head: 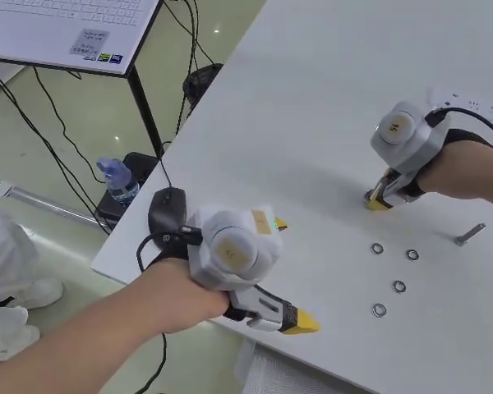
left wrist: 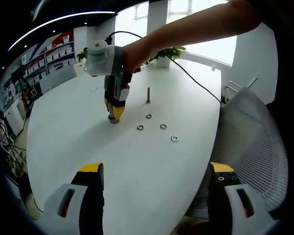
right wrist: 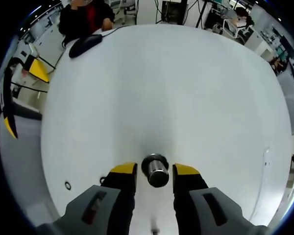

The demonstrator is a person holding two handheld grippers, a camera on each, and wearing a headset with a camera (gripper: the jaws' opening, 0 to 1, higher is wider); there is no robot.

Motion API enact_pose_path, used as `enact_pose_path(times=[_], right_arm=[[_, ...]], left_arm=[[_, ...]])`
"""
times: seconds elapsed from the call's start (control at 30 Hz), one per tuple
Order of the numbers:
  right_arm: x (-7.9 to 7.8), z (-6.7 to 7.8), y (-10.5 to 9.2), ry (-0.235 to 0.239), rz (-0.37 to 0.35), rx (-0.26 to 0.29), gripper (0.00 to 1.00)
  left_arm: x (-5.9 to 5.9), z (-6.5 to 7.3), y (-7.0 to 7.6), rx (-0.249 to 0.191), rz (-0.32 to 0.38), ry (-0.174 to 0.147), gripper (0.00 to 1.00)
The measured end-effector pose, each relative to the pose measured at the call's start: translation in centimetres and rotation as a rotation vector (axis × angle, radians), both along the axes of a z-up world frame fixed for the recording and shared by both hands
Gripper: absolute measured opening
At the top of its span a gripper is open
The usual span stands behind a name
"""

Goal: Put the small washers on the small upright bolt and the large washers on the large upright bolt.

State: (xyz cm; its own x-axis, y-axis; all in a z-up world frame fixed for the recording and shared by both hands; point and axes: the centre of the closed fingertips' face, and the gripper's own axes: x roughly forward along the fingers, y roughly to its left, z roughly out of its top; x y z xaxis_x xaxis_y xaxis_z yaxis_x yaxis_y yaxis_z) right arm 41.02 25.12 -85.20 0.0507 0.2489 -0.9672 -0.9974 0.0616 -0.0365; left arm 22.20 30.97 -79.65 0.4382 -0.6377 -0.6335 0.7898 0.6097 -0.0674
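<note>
Office-like lab: white worktable (head: pixel 329 107), laptop (head: pixel 66 25), mesh chair (left wrist: pixel 255 147), stocked shelves (left wrist: pixel 56 51).

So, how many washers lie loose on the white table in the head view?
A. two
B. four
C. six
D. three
B: four washers lie flat in a small cluster on the table, each one apart from the others.
</note>
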Motion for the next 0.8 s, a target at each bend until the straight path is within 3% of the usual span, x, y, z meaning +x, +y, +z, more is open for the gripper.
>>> enact_pose_path(times=[0.23,0.43,0.63,0.8], right_arm=[[0.1,3.1,-0.1,-0.022,-0.018,0.062,0.35],[0.0,4.5,-0.5,-0.057,-0.004,0.111,0.35],[-1.8,6.5,-1.9,-0.073,0.01,0.143,0.36],[-3.1,7.0,-3.2,-0.073,0.006,0.153,0.36]], left_arm=[[-0.3,-0.1,-0.3,0.008,-0.017,0.007,0.88],[-0.3,0.4,-0.2,0.008,-0.02,0.002,0.89],[-0.2,1.1,-0.4,0.003,-0.01,-0.007,0.89],[-0.2,1.4,-0.4,-0.004,0.004,-0.009,0.89]])
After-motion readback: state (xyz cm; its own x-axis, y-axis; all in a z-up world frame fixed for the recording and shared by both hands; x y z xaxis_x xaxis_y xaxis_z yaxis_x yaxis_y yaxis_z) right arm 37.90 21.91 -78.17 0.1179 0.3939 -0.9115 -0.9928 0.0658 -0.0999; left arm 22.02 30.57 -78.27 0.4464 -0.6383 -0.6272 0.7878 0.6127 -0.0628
